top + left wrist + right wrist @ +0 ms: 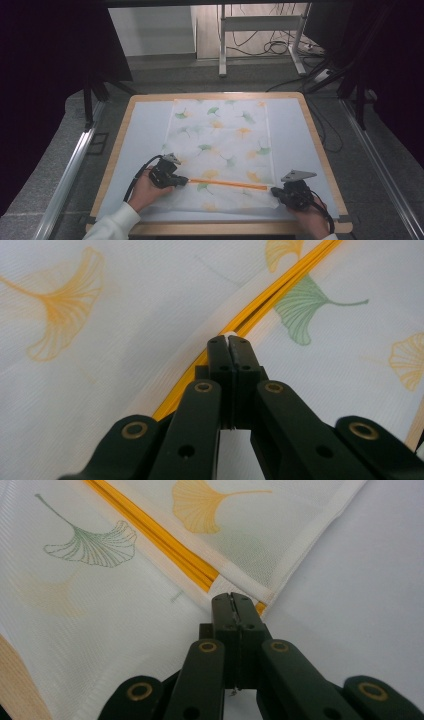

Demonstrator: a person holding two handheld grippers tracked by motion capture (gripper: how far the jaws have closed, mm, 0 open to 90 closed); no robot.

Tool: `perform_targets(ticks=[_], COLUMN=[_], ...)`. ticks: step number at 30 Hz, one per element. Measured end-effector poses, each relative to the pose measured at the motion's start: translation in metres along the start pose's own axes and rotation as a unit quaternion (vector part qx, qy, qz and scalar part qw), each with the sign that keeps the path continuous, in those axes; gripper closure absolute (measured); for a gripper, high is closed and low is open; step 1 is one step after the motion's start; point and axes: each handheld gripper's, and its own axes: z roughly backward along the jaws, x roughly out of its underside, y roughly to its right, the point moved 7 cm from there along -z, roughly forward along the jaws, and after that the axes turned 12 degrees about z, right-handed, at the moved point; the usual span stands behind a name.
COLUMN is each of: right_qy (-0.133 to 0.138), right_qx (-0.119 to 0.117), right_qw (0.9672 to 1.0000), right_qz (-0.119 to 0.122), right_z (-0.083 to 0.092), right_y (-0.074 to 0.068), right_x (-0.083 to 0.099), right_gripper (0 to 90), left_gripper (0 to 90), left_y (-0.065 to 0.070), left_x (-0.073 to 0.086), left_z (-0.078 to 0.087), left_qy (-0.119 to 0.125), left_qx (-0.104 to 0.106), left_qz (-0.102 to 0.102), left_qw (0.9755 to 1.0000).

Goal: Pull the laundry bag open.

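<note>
A white cloth (220,130) printed with green and orange ginkgo leaves lies flat on the table. Its near part is folded over, and an orange band (227,184) runs along that fold. My left gripper (182,181) sits at the band's left end, jaws shut with a sliver of white cloth (230,333) pinched at the tips (229,338). My right gripper (274,191) is at the band's right end. In the right gripper view its jaws (233,596) are shut at the cloth's corner (260,597), where the orange band (165,540) ends.
The cloth rests on a pale blue mat (142,130) on a wooden-edged table (215,228). Beyond the far edge stand a white metal frame (222,45) and loose floor cables (270,47). Metal rails (70,170) run along both sides of the table.
</note>
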Motion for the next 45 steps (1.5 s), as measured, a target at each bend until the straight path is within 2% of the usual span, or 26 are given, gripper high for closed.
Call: perform_targets(ticks=[11,25,45], right_qy=[0.0,0.0,-0.001], right_qx=[0.0,0.0,0.0], right_qw=[1.0,1.0,1.0], right_qz=[0.001,0.002,0.003], right_z=[0.0,0.0,0.0], right_y=[0.0,0.0,0.0], right_x=[0.0,0.0,0.0], right_gripper=[90.0,90.0,90.0], left_gripper=[90.0,90.0,90.0], left_y=[-0.016,-0.024,-0.041], left_x=[0.01,0.017,0.031], left_z=[0.011,0.018,0.033], left_qy=[0.004,0.003,0.007], left_qx=[-0.002,-0.012,-0.021], left_qz=[0.018,0.023,0.044], left_qw=[0.9998,0.9996,0.9988])
